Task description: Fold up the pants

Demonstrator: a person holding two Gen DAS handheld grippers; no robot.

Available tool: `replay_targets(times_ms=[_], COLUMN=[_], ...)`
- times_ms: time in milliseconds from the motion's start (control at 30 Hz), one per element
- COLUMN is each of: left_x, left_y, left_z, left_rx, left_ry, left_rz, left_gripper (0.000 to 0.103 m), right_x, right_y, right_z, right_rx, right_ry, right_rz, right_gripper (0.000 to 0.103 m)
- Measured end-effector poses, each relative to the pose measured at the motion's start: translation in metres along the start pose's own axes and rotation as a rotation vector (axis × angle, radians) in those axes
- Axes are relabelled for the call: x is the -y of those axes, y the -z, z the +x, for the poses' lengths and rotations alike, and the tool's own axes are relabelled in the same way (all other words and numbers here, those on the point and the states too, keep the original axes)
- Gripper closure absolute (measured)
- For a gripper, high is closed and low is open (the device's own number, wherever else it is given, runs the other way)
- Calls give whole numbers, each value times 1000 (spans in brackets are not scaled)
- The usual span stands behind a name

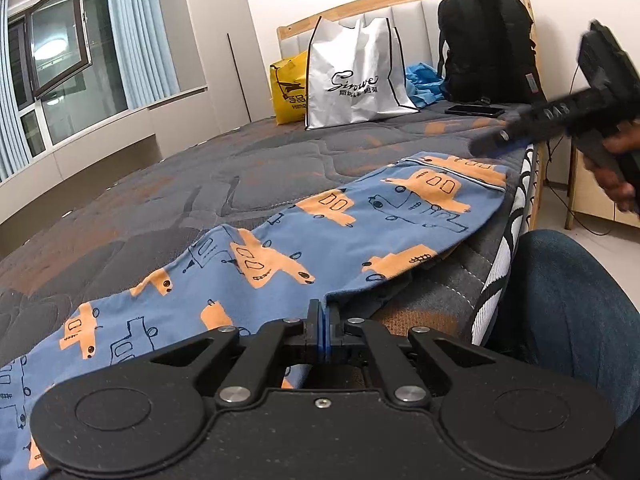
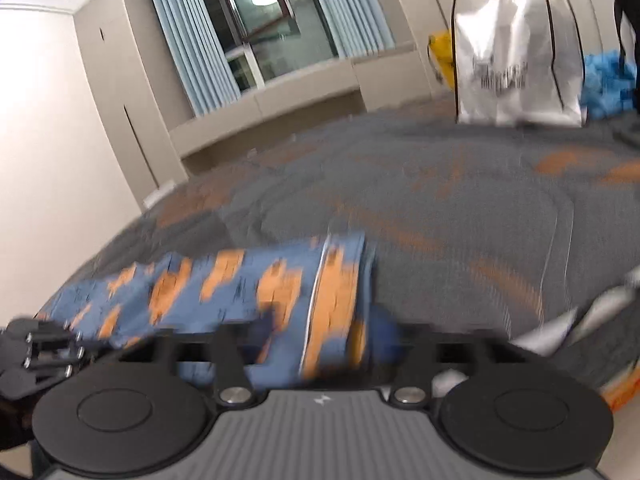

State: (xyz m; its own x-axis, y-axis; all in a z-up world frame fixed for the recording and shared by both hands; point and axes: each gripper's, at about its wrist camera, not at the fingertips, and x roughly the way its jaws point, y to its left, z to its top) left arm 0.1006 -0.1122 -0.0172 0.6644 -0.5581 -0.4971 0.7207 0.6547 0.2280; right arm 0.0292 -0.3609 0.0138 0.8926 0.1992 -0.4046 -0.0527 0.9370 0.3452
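My left gripper (image 1: 322, 316) is clamped on an edge of the soft, floppy blue cotton pants with orange vehicles (image 1: 320, 232) on the grey quilted bed (image 1: 240, 160), right gripper (image 2: 320, 344) spread wide near the waistband.

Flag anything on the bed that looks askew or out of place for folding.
The pants lie slanted along the mattress edge, their near side slipping over it where the left hand-held gripper pinches the fabric. A white shopping bag, black backpack and phone crowd the headboard end.
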Motion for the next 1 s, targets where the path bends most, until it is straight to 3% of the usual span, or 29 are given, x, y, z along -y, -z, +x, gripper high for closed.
replay_targets(times_ms=[100, 200, 233, 300, 367, 533, 567, 600, 667, 767, 933, 1000], left_x=[0, -2, -4, -9, -16, -43, -49, -54, -64, -72, -76, -78], left_y=[0, 0, 1, 2, 3, 2, 2, 2, 4, 6, 9, 11], left_z=[1, -1, -3, -7, -13, -21, -20, -17, -11, -8, -14, -16], left_rx=[-6, -2, 2, 16, 46, 99, 96, 81, 41, 12, 10, 11], left_ry=[-7, -19, -18, -26, -79, -270, -312, -350, -381, -389, -434, -448], left_rz=[-7, -38, -56, -105, -160, -351, -385, -418, -470, -518, -507, -507], left_gripper=[99, 83, 75, 34, 20, 8, 7, 7, 8, 8, 8, 8], right_x=[8, 19, 22, 26, 31, 35, 36, 38, 42, 46, 32, 32], right_y=[-20, -33, -35, -35, -33, -23, -22, -21, -22, -22, -43, -53], right_z=[19, 43, 50, 60, 66, 72, 73, 74, 77, 81, 66, 59], right_rx=[5, -45, -64, -87, -105, -102, -99, -96, -100, -105, 4, 29], right_ry=[20, -14, -32, -49, -75, -122, -138, -150, -155, -149, -65, -81], right_rz=[-31, -14, -7, 13, 40, 87, 101, 115, 140, 163, 25, 13], right_gripper=[27, 27, 27, 27, 27, 25, 29, 48, 75, 87, 92, 92])
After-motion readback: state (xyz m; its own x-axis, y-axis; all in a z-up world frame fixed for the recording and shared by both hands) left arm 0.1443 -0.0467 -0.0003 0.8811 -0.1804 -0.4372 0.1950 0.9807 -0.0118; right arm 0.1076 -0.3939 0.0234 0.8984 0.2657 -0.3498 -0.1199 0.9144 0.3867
